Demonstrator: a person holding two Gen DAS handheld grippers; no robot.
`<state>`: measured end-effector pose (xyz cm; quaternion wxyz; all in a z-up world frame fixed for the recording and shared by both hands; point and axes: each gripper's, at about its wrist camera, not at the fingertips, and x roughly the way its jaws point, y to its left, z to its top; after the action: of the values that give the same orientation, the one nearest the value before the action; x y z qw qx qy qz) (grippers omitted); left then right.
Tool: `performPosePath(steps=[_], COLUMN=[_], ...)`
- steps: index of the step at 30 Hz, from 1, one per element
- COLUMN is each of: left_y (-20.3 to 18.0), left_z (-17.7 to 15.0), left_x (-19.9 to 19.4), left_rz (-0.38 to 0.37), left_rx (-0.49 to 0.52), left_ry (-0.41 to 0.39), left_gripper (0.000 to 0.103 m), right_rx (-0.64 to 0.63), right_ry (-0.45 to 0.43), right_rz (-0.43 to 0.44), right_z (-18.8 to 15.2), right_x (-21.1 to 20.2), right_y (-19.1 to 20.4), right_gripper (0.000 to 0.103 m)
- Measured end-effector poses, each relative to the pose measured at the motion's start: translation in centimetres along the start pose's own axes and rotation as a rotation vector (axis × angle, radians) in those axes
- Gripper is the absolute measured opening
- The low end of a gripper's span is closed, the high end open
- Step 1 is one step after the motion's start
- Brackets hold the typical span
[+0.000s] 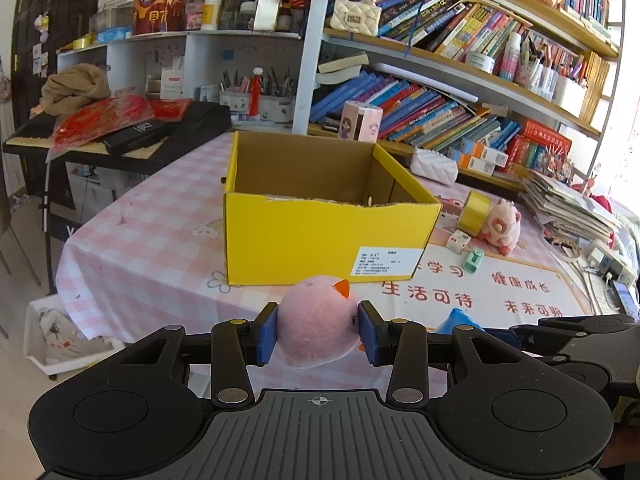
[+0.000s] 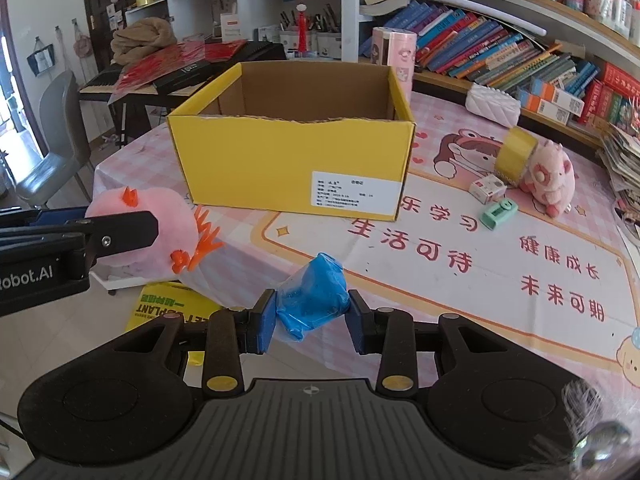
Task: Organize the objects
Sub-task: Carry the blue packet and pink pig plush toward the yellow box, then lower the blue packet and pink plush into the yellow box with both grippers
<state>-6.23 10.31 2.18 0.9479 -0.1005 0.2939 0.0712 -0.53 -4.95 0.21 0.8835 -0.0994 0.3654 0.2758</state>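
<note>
Near the front edge of the desk (image 2: 500, 240), which is covered with a pink checked cloth and a printed mat with red characters, both grippers hang just above the surface with something in each. Left gripper (image 1: 318, 330): its blue pads press on either side of a round pink plush chick (image 1: 316, 320) with an orange beak, so the jaws are part closed and clamped on the toy; in the right wrist view the same toy (image 2: 168, 232) shows orange feet and a crest, held off the desk at the left. Right gripper (image 2: 312, 314): its jaws are drawn close together on a crumpled blue plastic-wrapped bundle (image 2: 314, 292), squeezed between the pads. Straight ahead of both stands an open yellow cardboard box (image 1: 320, 236) with a white label on its near wall at the lower right; what can be seen of its inside is bare cardboard. To the right of the box, on the mat, lie a roll of yellow tape (image 2: 514, 152) leaning against a pink plush pig (image 2: 550, 178), a small white cube-shaped box (image 2: 486, 190) and a mint green sharpener-like item (image 2: 498, 212), all near one another and well apart from the grippers. A white quilted pouch (image 2: 494, 104) sits further back by the bookshelf (image 1: 460, 60), whose shelves are crowded with leaning books.
</note>
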Motion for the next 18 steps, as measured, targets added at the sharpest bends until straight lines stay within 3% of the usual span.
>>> performPosePath(steps=[11, 18], left_y=[-0.2, -0.3], left_z=[2.4, 5.9], left_x=[1.2, 2.9], left_rz=[-0.001, 0.013], left_rx=[0.013, 0.026], left_ry=[-0.044, -0.098], left_gripper=[0.04, 0.04], right_rx=[0.008, 0.048], right_ry=[-0.036, -0.116], right_rz=[-0.019, -0.023], right_z=[1.7, 6.1], right_x=[0.6, 1.7], right_y=[-1.2, -3.4], right_gripper=[0.034, 0.034])
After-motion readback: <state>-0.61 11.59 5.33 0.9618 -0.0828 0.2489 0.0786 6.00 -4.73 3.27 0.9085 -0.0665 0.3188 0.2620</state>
